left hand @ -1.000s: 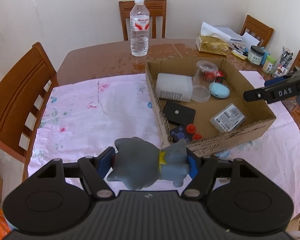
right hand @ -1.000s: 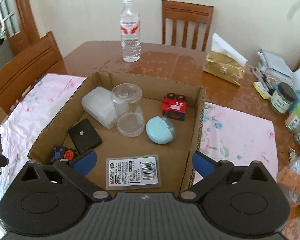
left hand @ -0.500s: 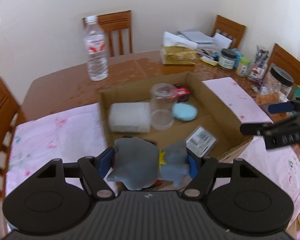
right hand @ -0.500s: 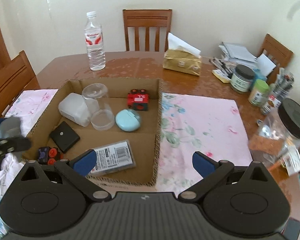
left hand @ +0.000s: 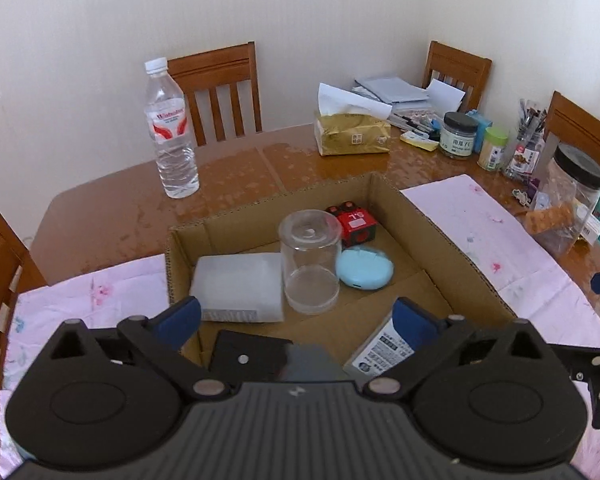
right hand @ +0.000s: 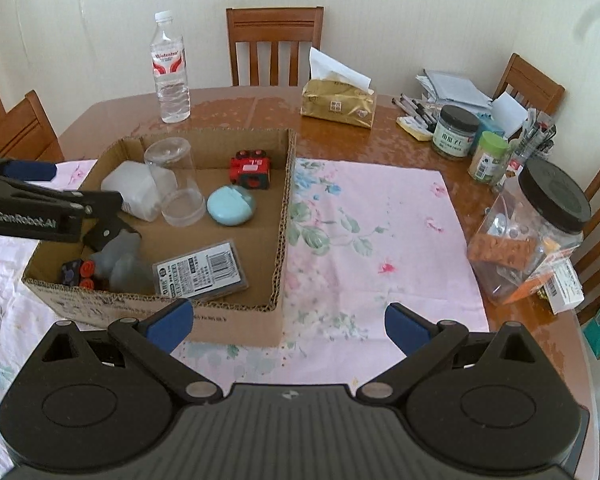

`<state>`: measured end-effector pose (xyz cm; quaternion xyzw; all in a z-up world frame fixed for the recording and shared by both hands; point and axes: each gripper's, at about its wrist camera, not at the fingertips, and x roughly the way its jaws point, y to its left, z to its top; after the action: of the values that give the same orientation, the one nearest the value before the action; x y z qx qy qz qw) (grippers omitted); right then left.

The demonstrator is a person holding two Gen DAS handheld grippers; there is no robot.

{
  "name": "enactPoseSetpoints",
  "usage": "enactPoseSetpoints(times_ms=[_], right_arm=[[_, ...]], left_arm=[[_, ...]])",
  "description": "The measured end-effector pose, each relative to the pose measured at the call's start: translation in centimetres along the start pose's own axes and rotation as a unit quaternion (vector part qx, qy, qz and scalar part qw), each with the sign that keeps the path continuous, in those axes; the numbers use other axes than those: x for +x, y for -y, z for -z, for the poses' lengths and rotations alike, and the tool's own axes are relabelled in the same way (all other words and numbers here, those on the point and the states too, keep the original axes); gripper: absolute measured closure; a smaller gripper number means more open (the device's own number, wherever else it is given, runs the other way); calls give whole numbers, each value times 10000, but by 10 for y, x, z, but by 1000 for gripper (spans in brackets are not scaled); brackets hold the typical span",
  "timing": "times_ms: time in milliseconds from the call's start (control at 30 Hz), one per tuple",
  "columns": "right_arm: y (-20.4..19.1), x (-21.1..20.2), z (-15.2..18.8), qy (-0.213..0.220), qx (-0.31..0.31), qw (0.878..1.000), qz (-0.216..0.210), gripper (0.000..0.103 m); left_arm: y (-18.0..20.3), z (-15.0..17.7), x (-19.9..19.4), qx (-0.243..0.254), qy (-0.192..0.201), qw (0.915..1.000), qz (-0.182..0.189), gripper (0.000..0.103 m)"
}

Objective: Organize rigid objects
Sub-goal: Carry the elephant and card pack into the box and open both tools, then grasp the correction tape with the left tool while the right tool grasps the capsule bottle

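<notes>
- While the left gripper [left hand: 296, 316] hangs over the near end of the cardboard box [right hand: 284, 216], its jaws are opening; the pads press on nothing, and the one grey toy figure [right hand: 118, 258] lies blurred beneath them inside the box.
- Seen from the right wrist, that figure sits in the box's near left corner, touching one small dark toy with red knobs [right hand: 78, 274].
- One right gripper [right hand: 288, 322] hovers over the pink floral cloth [right hand: 380, 220] just outside the box, jaws spread wide and empty.
- Counted in the box beside these two: one white plastic container [left hand: 240, 286], one clear cup [left hand: 310, 260] mouth down, one red toy vehicle [left hand: 356, 222], one pale blue round case [left hand: 364, 270], one flat black block [left hand: 248, 354], one labelled clear pack [right hand: 200, 272].
- On the bare wooden table [right hand: 228, 108] stand one water bottle [right hand: 170, 68] and one gold tissue pack [right hand: 338, 104].
- Toward the right edge are three jars: one dark-lidded [right hand: 456, 132], one green-lidded [right hand: 488, 156], one large clear one with a black lid [right hand: 528, 228].
- Four wooden chairs show in the left wrist view, one of them [left hand: 216, 88] behind the bottle.
</notes>
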<state>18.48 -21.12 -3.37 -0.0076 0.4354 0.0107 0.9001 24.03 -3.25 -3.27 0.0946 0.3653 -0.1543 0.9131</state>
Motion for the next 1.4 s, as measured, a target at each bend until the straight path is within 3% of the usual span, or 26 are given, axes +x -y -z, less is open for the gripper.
enactPoseSetpoints(times_ms=[567,1033,1200,1400], right_arm=[[-13,4,16,-186,-369,9985,-352,0],[-17,10,41,-478,-866,9913,-869,0],[-32,8,46,-484,-967,9900,-908,0],[-59,9,50,-425,-632,9932,-883,0]], left_arm=[[-14,52,-49,-551,-284,9969,-488,1],[9,96,-66,-789,-723,9912,-783,1],[-5,105,-68,-859,-842,9890,-863,1],[-37,110,-63,-741,-871,9903,-790,1]])
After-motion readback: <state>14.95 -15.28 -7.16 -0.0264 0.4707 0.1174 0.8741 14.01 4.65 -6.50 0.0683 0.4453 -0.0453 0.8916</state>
